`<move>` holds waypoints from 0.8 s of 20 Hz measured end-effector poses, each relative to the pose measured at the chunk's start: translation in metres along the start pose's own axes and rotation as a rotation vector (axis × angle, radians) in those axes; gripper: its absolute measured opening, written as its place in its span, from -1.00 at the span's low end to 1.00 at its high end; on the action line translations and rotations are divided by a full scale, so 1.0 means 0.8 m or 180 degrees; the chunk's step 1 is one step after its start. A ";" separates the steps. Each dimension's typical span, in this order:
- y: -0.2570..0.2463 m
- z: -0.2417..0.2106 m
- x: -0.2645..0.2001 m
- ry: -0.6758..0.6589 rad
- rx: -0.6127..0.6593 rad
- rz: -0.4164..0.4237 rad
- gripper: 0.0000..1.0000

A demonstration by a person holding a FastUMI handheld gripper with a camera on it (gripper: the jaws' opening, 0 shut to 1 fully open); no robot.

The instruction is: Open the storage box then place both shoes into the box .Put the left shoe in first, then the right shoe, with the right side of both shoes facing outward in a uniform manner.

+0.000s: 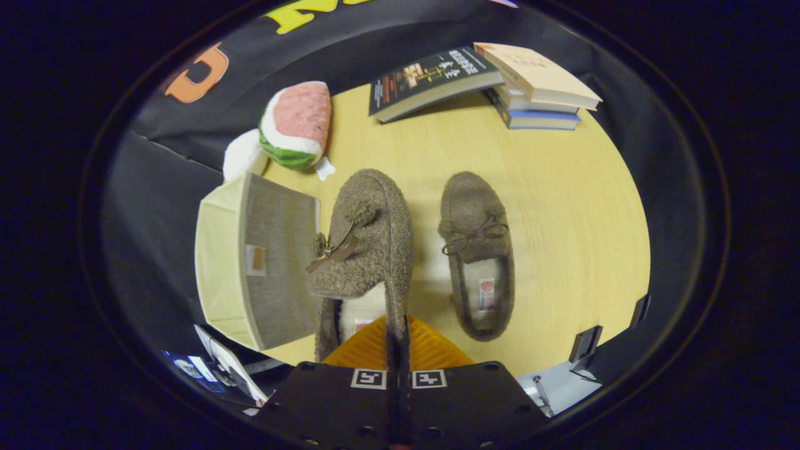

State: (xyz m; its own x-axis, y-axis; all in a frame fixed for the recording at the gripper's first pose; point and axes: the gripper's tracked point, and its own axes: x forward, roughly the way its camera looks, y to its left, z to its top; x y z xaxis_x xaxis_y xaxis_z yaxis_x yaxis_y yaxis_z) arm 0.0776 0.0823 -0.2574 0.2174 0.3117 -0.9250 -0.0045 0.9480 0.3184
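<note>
Two brown fuzzy slippers with bows point away from me on the yellow table (562, 206). The nearer slipper (375, 225) looks larger, and my gripper (395, 331) is shut on the right-hand wall of its opening, near the heel. Its toe and bow overlap the right edge of the storage box (275, 262). The box stands just left of my fingers, with a grey face bearing a small tab and a cream face further left. I cannot tell how its lid stands. The second slipper (478, 250) lies flat on the table, to the right of and beyond my fingers.
A watermelon-slice plush (297, 125) and a white soft item (244, 159) lie beyond the box. A dark book (431, 81) and a stack of books (537, 87) sit at the table's far side. Cards or papers (219, 365) lie near the box's front corner.
</note>
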 end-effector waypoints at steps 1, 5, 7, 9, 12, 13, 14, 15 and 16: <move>0.016 0.005 -0.018 -0.0097 -0.0070 0.0037 -0.99; 0.087 0.017 -0.075 -0.0346 -0.0281 0.0204 -0.99; 0.127 0.021 -0.087 -0.0399 -0.0365 0.0320 -0.99; 0.169 0.020 -0.086 -0.0374 -0.0404 0.0413 -0.99; 0.225 0.010 -0.054 -0.0201 -0.0362 0.0524 -1.00; 0.240 0.007 -0.039 -0.0128 -0.0318 0.0540 -0.99; 0.257 0.001 -0.022 -0.0054 -0.0283 0.0547 -0.99; 0.268 -0.002 -0.003 0.0009 -0.0273 0.0524 -0.99; 0.278 -0.004 0.016 0.0060 -0.0282 0.0496 -1.00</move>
State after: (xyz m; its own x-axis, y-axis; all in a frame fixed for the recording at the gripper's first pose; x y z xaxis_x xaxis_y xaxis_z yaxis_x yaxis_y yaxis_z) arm 0.0760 0.2976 -0.1990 0.1891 0.4555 -0.8699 -0.1228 0.8899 0.4393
